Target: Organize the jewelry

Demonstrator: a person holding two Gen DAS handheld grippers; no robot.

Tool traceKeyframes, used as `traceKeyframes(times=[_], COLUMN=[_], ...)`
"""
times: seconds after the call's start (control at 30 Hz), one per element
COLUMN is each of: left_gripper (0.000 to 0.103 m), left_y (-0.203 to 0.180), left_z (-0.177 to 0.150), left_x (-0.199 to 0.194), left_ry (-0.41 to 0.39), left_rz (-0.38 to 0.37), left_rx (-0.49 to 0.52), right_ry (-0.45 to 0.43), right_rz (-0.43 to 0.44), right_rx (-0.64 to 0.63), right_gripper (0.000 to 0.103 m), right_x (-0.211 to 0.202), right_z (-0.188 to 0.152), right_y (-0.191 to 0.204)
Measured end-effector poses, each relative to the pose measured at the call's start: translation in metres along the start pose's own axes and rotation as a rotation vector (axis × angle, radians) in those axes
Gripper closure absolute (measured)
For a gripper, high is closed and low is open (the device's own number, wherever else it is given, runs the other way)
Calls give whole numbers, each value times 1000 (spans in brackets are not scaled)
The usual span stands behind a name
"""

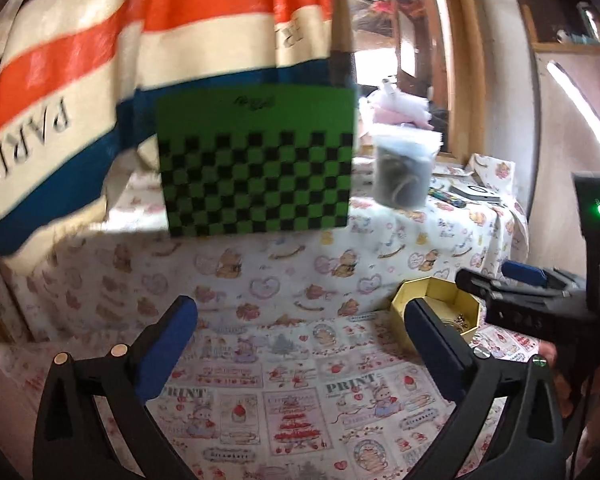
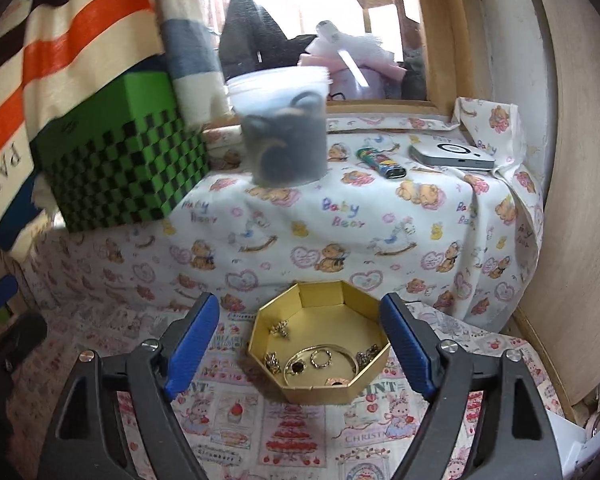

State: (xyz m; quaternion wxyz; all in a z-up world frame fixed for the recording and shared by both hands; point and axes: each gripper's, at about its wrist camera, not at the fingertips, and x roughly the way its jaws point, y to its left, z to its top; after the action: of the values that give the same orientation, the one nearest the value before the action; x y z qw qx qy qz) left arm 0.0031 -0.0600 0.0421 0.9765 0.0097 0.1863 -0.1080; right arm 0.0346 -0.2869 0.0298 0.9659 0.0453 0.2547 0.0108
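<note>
A gold octagonal box [image 2: 320,296] lies open on the printed cloth. In it are loose gold pieces: a ring [image 2: 321,359], a bangle [image 2: 342,349], small charms [image 2: 279,329]. My right gripper [image 2: 300,308] stands open just in front of the box, its blue pads [image 2: 192,344] wide to either side and touching nothing. In the left wrist view the same box [image 1: 440,290] sits low at the right, partly behind a finger. My left gripper [image 1: 300,314] is open over bare cloth, well left of the box, nothing between its pads. The right gripper [image 1: 494,278] reaches in from the right edge.
A green-and-black checkered box [image 1: 256,168] and a clear tub of dark items [image 2: 282,136] stand on a raised, cloth-covered ledge behind. A lighter [image 2: 380,162] and a white power bank [image 2: 452,156] lie there too. A striped towel [image 1: 60,80] hangs left; a wood-framed mirror [image 2: 432,40] behind.
</note>
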Motion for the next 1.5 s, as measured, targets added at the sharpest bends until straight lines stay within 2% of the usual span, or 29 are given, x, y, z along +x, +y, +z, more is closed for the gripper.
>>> traceKeyframes(times=[0.13, 0.33, 0.4, 0.5, 0.6, 0.67, 0.73, 0.97, 1.5], left_gripper=[0, 0, 0, 0, 0, 0, 0, 0, 0], left_y=[18, 38, 44, 43, 35, 30, 28, 29, 26], left_z=[-10, -25, -28, -33, -38, -38, -37, -37, -37], left_x=[11, 23, 26, 27, 25, 21, 18, 17, 17], left_ry=[-14, -20, -12, -26, -57, -78, -103, -104, -93], left_rz=[24, 99, 85, 113, 124, 105, 116, 152, 144], left_rx=[-42, -53, -65, -45, -10, 4, 5, -9, 5], right_ry=[-23, -75, -78, -75, -89, -105, -128, -148, -181], right_rz=[-16, 17, 27, 19, 24, 18, 1, -30, -55], right_rx=[-37, -70, -66, -70, -78, -74, -65, -66, -83], right_gripper=[19, 18, 17, 17, 10, 0, 0, 0, 0], right_x=[4, 3, 4, 6, 3, 0, -4, -9, -16], right_z=[-17, -31, -33, -38, -39, -39, -40, -40, -42], right_y=[9, 21, 23, 25, 27, 26, 25, 26, 31])
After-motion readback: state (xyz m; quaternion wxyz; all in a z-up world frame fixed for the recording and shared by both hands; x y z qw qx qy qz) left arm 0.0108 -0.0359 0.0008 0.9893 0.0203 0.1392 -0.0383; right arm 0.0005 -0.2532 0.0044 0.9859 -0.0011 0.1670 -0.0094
